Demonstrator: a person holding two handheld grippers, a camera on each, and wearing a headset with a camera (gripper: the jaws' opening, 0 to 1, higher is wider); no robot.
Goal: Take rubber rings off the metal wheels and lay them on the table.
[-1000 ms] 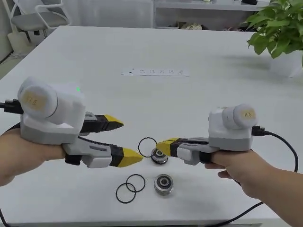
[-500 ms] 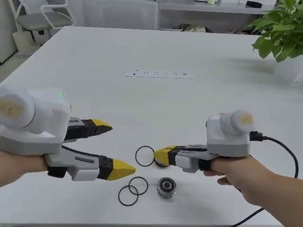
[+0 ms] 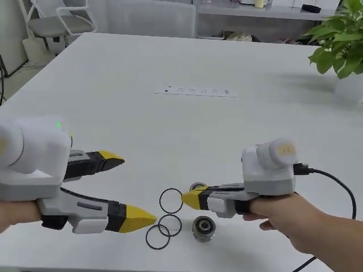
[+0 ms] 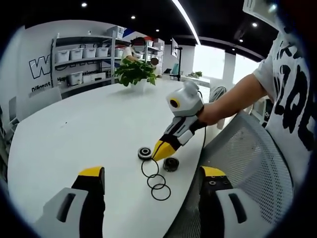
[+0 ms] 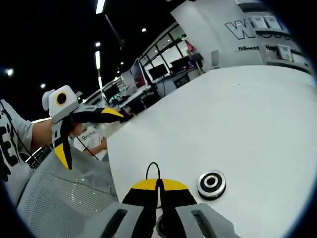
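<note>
My right gripper [image 3: 186,198] [image 5: 158,184] is shut on a thin black rubber ring [image 3: 172,200] [image 5: 148,173] that hangs from its yellow tips just above the table. Two more rings [image 3: 163,230] [image 4: 157,186] lie overlapping on the white table near its front edge. One metal wheel [image 3: 203,226] [image 4: 171,164] sits just right of them, below the right gripper. A second wheel [image 3: 197,186] [image 5: 211,183] [image 4: 145,152] peeks out behind the right gripper's jaws. My left gripper [image 3: 137,189] [image 4: 152,172] [image 5: 91,136] stands open to the left of the rings, holding nothing.
A white power strip [image 3: 196,90] lies across the middle of the table. A potted green plant [image 3: 340,48] stands at the far right. A black cable [image 3: 334,187] trails from the right gripper. A chair [image 3: 54,22] is at the far left corner.
The right gripper has drawn the held ring toward the front edge, away from the far wheel and closer to the two lying rings. The left gripper has dropped back to the left.
</note>
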